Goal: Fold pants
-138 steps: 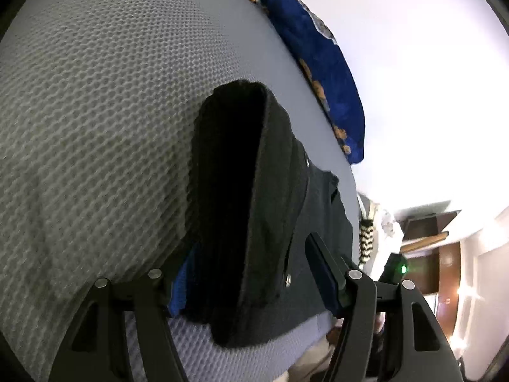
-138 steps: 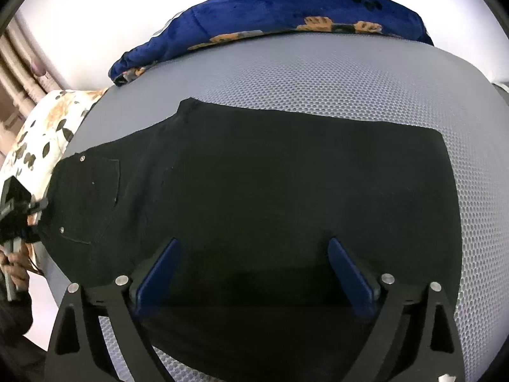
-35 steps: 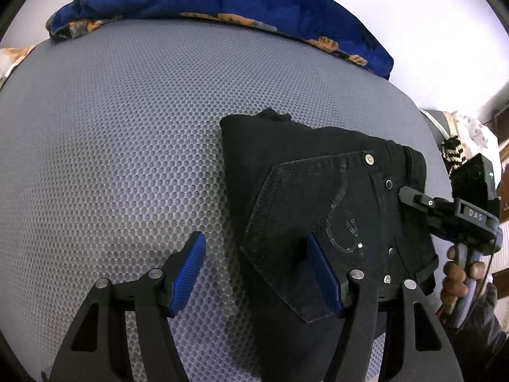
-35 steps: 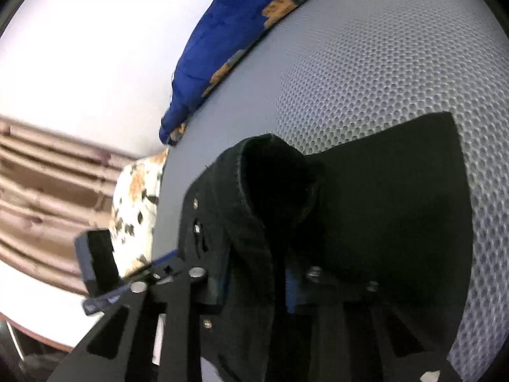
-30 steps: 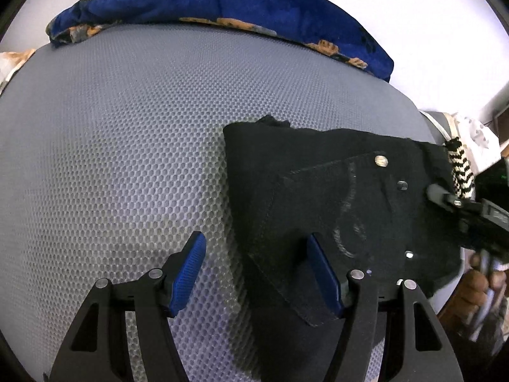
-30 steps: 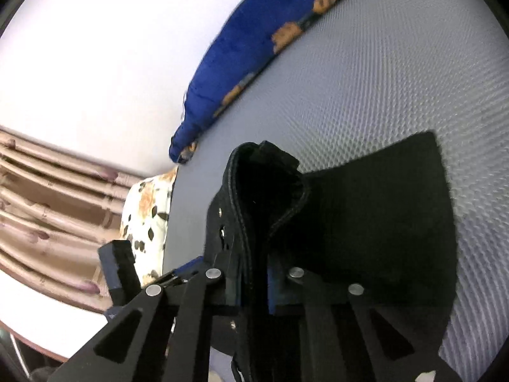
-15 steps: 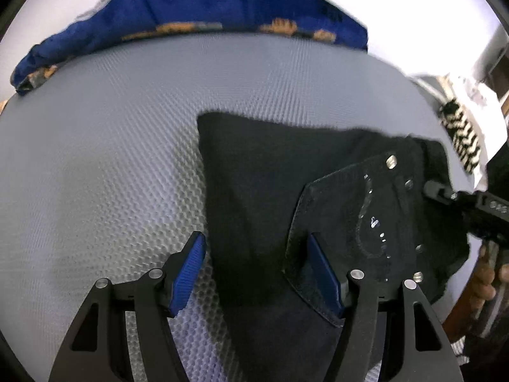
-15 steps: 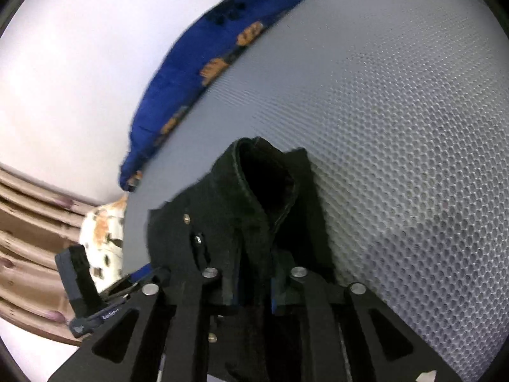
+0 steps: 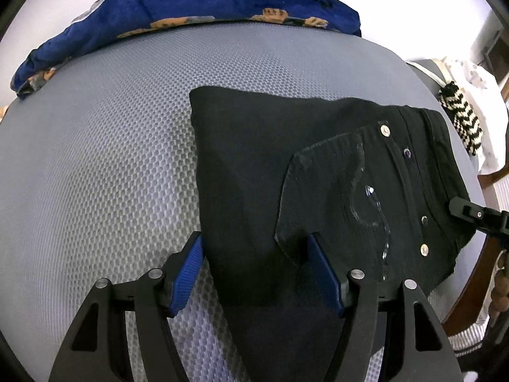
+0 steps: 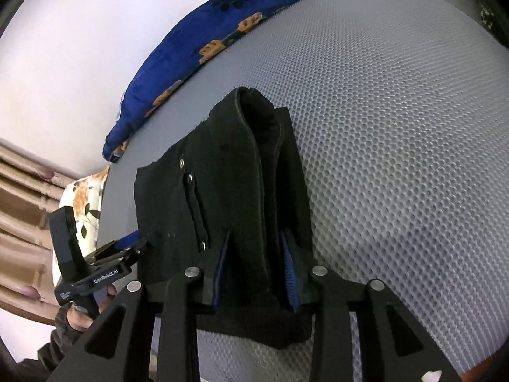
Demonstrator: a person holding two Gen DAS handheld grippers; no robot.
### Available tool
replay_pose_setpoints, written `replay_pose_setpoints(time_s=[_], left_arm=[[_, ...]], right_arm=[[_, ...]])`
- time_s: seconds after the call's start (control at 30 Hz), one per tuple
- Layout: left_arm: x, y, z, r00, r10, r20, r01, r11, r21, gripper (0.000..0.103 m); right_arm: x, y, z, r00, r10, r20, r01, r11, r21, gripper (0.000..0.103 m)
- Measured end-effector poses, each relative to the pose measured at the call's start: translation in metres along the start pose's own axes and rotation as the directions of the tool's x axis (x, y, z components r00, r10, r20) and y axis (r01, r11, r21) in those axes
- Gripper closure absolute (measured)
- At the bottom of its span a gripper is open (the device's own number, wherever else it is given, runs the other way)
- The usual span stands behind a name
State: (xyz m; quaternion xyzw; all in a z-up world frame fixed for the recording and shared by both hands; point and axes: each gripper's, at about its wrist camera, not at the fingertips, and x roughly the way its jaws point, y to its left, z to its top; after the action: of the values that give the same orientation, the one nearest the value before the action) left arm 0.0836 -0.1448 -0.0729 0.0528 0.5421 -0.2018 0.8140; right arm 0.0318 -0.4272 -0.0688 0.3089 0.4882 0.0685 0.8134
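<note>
The black pants (image 9: 286, 172) lie folded on the grey mesh bed surface (image 9: 95, 159), back pocket with rivets facing up. My left gripper (image 9: 257, 267) is open, its blue pads straddling the near edge of the pants. In the right wrist view my right gripper (image 10: 256, 264) is partly closed around the waistband fold of the pants (image 10: 241, 172), with the cloth standing between its blue pads. The right gripper's tip (image 9: 467, 211) shows at the right edge of the left wrist view. The left gripper (image 10: 95, 273) shows at the left of the right wrist view.
A blue blanket with orange prints (image 9: 191, 3) lies along the far edge of the bed, also in the right wrist view (image 10: 197, 51). A floral pillow (image 10: 82, 197) sits at the left. A black-and-white striped cloth (image 9: 464, 117) lies off the right edge.
The right gripper has carried the waistband across and laid the fold down onto the bed; its jaws have opened slightly around the cloth. The left gripper stays open at the pants' near edge.
</note>
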Motion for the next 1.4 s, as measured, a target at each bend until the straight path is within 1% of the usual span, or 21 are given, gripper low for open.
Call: replay_pose_setpoints(time_s=[0.27,0.33,0.4,0.43,0.53,0.7,0.8,0.93,1.07,1.23,1.33,1.4], left_arm=[[-0.011,-0.004,-0.02,1.0,-0.013,-0.008,0.013,1.0,0.01,0.036],[-0.014,-0.005,-0.025,1.0,-0.019,-0.004,0.019,1.0,0.01,0.036],[-0.016,-0.007,-0.031,1.0,-0.025,-0.007,0.025,1.0,0.013,0.036],[-0.017,-0.009,-0.033,1.0,-0.029,-0.009,0.029,0.999,0.015,0.036],[-0.018,-0.01,-0.037,1.0,-0.029,-0.01,0.03,0.999,0.028,0.036],[-0.019,-0.008,-0.044,0.999,-0.032,-0.017,0.032,0.999,0.038,0.036],[-0.019,-0.005,-0.046,0.999,-0.04,-0.017,0.04,0.998,0.039,0.036],[-0.017,-0.004,-0.05,0.999,-0.044,-0.014,0.045,0.997,0.057,0.035],[-0.015,-0.005,-0.052,1.0,-0.016,0.01,0.015,0.997,0.078,0.026],[-0.015,-0.001,-0.052,1.0,-0.025,0.012,0.024,0.999,0.046,0.025],[-0.015,-0.001,-0.052,1.0,-0.02,0.015,0.019,0.999,0.041,0.025],[-0.016,0.0,-0.052,1.0,-0.017,0.016,0.017,0.999,0.038,0.025]], right_arm=[[-0.016,0.008,-0.014,0.998,-0.063,0.024,0.064,0.997,-0.041,0.072],[-0.02,0.01,-0.017,0.996,-0.085,0.029,0.086,0.995,-0.056,0.074],[-0.022,0.01,-0.019,0.994,-0.11,0.03,0.111,0.992,-0.064,0.088],[-0.024,0.008,-0.02,0.992,-0.119,0.028,0.121,0.991,-0.056,0.088],[-0.027,0.004,-0.023,0.995,-0.098,0.018,0.099,0.995,-0.02,0.089],[-0.028,0.01,-0.03,0.992,-0.123,0.014,0.124,0.991,-0.042,0.09],[-0.031,0.013,-0.034,0.989,-0.145,-0.005,0.144,0.988,-0.054,0.091],[-0.027,0.013,-0.036,0.983,-0.184,-0.016,0.183,0.98,-0.08,0.091],[-0.014,0.006,-0.038,0.978,-0.207,-0.021,0.205,0.976,-0.078,0.091],[-0.014,0.002,-0.035,0.981,-0.191,-0.028,0.189,0.981,-0.053,0.09],[-0.017,0.0,-0.035,0.982,-0.187,-0.027,0.185,0.982,-0.046,0.083],[-0.018,0.0,-0.033,0.978,-0.208,-0.027,0.206,0.977,-0.052,0.078]])
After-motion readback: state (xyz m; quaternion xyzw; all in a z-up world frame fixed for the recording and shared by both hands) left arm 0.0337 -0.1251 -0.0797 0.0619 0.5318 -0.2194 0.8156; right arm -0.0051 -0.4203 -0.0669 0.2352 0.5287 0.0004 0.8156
